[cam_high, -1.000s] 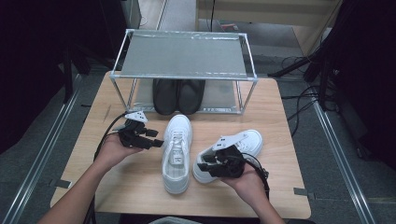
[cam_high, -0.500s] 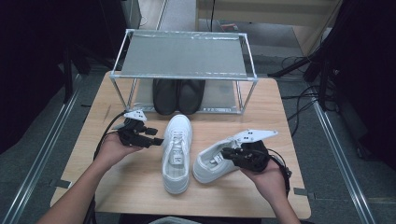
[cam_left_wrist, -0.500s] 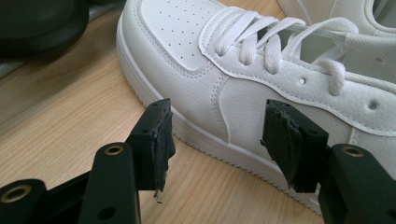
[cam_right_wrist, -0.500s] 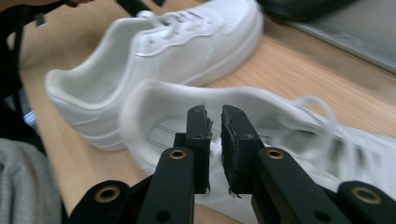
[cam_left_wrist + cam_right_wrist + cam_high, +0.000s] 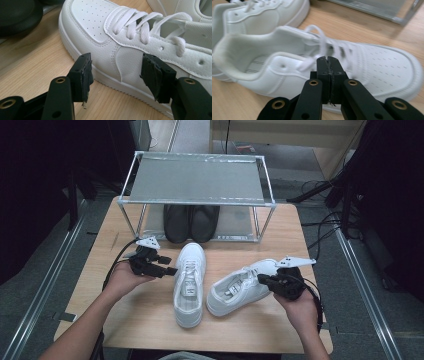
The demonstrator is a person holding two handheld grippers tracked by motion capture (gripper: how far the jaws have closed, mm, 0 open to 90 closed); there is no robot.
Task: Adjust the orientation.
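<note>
Wooden table (image 5: 260, 330), metal rack (image 5: 197, 180) at its far edge; all places below are taken from the rack. Black shoes (image 5: 191, 221) sit as a pair under the rack's shelf. First white sneaker (image 5: 189, 276) lies on the table just in front of the rack, toe pointing toward the black shoes, sole down. Second white sneaker (image 5: 241, 286) lies in front of the rack's right half, just right of the first one, angled with its toe toward the rack's right front leg; the two sneakers nearly meet at the heels. Left gripper (image 5: 167, 270) is in front of the rack's left end, level with the first sneaker's side; in the left gripper view its jaws stand wide apart, pads on either side of the sneaker's flank but not pressing on it, nothing held. Right gripper (image 5: 262, 280) is in front of the rack's right leg, at the second sneaker's outer side; its jaws have just been closing and now meet pad to pad in the right gripper view, with nothing visible between them.
</note>
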